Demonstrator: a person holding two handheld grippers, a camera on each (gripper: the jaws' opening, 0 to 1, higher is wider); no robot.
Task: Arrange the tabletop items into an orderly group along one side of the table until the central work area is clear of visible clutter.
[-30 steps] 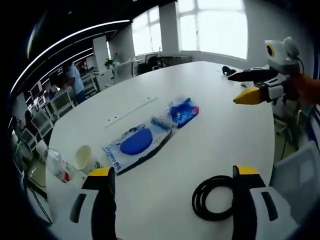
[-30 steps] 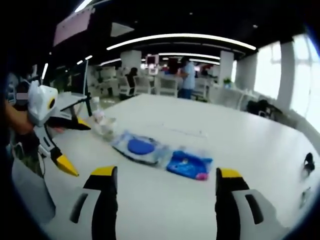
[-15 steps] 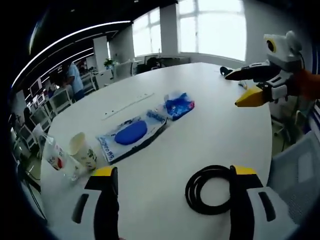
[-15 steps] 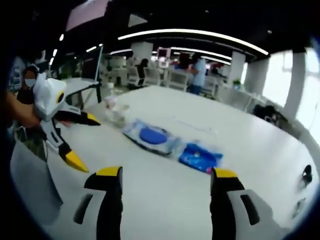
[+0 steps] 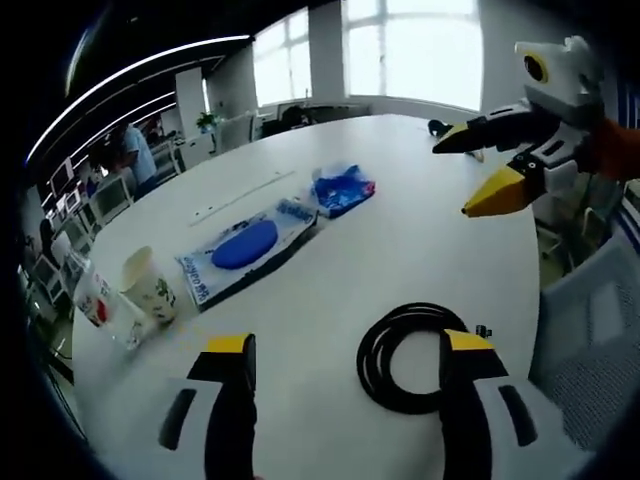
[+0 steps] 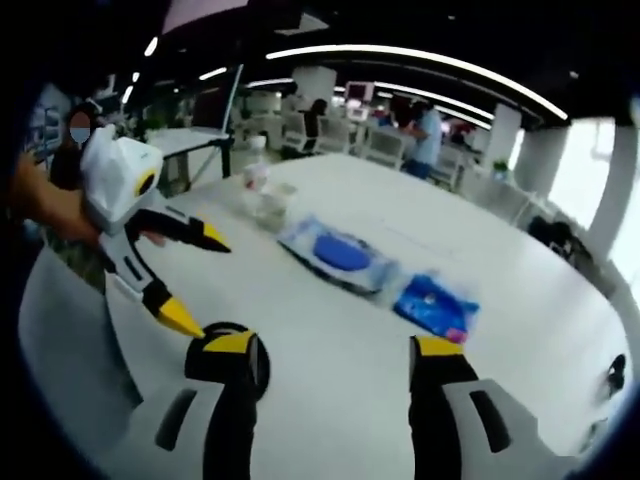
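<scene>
On the white table (image 5: 420, 240) a coiled black cable (image 5: 410, 358) lies just ahead of my left gripper (image 5: 348, 352), which is open and empty. A clear packet with a blue oval pad (image 5: 245, 246) and a blue crinkled pack (image 5: 342, 190) lie across the middle. A paper cup (image 5: 149, 290) and a clear plastic cup (image 5: 100, 305) stand at the left edge. My right gripper (image 5: 480, 170) hangs open over the table's right side. In the right gripper view my right gripper (image 6: 335, 350) is open, with the cable (image 6: 240, 350) partly hidden behind its left jaw, near the packet (image 6: 340, 255), the blue pack (image 6: 435, 305) and the left gripper (image 6: 190, 280).
A white power strip (image 5: 245, 195) lies beyond the packet. A small dark object (image 6: 615, 375) sits at the table's far end. Grey chairs (image 5: 590, 350) stand along the near edge. Desks, chairs and people fill the office behind.
Both cameras have moved in over the table. The cable now lies closer between my left jaws, and the cups have come more fully into the left gripper view. Nothing on the table has shifted.
</scene>
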